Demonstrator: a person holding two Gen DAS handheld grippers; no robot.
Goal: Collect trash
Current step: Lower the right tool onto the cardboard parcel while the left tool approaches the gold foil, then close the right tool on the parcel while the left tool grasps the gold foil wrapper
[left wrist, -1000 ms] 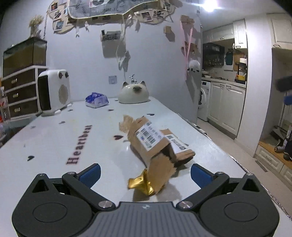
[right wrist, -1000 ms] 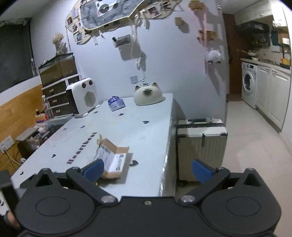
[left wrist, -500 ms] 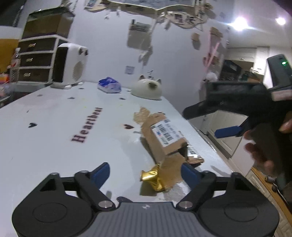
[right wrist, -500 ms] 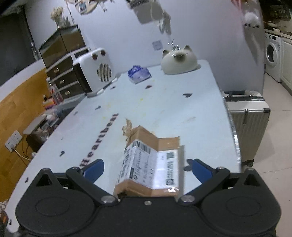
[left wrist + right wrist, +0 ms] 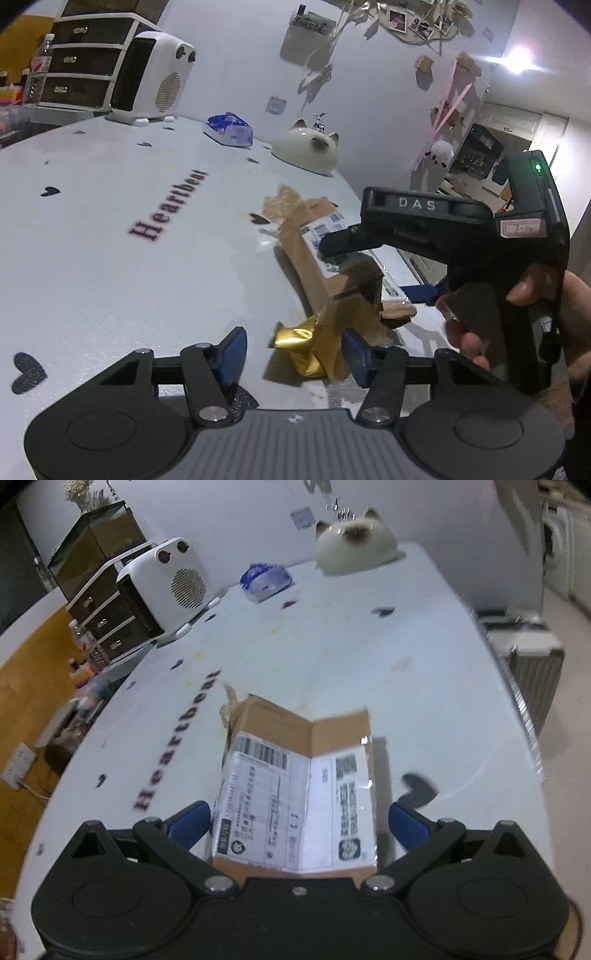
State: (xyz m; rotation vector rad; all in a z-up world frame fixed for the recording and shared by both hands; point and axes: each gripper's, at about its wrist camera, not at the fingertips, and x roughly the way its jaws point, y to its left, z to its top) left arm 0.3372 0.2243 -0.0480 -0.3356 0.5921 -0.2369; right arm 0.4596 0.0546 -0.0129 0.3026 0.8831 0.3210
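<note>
Lying near the worktop's (image 5: 92,266) right edge, the torn cardboard box (image 5: 295,775) shows its white shipping label upward, with a crumpled gold foil wrapper (image 5: 301,345) just beside its ragged near end. The left claw (image 5: 293,354) is low over the worktop; its jaws have just been closing and now stand about half apart, with the gold wrapper and a torn cardboard flap between the blue pads, the right pad at the flap's edge, the left pad clear of the foil. The right claw (image 5: 299,819), held in a hand (image 5: 535,317), straddles the box with wide jaws, neither pad pressing the cardboard. Farther back stand a white fan heater (image 5: 166,587), a blue packet (image 5: 266,578) and a cat-shaped ornament (image 5: 354,544).
</note>
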